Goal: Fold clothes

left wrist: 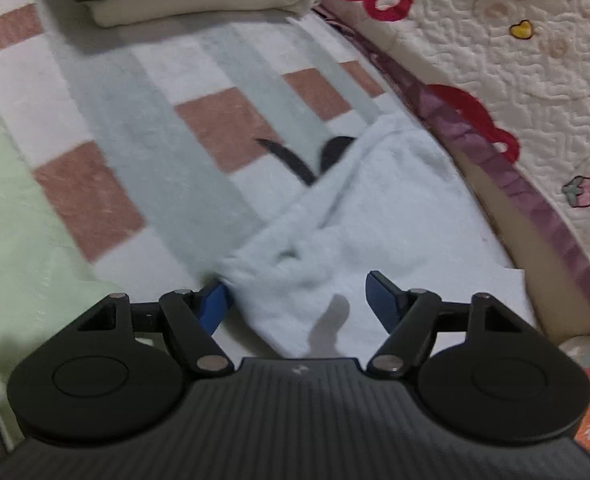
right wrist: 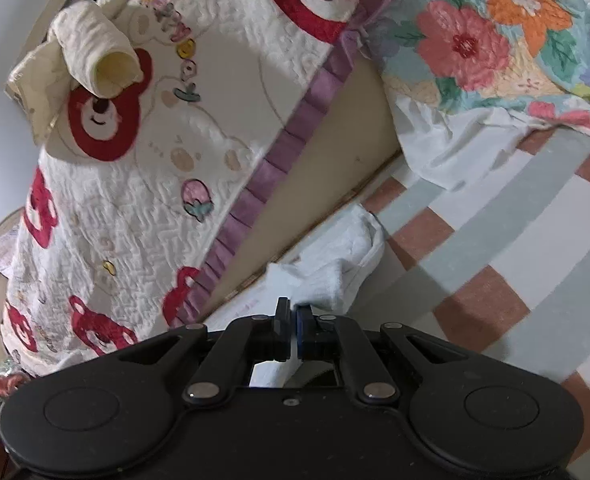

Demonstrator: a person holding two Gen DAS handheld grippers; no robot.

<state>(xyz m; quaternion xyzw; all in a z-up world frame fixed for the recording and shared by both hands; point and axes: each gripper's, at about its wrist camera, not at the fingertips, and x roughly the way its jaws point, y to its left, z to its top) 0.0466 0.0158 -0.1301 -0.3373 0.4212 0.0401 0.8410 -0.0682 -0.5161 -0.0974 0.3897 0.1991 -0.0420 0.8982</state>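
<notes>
Garment, pale blue towelling cloth: lying crumpled on the bed, on the checked blanket, close against the quilt with red bears. Nearest item: my left claw, released, jaws spread to either side of the cloth's near edge, left finger touching the fabric, right finger clear of it. The cloth's long axis runs from that claw away and up toward a dark mark near its far end. My right claw, clenched on a pinch of the same cloth, which bunches just ahead of its tips. Judgement: left claw lies nearer the free edge and should close there. Farther off: a stack of folded clothes.
</notes>
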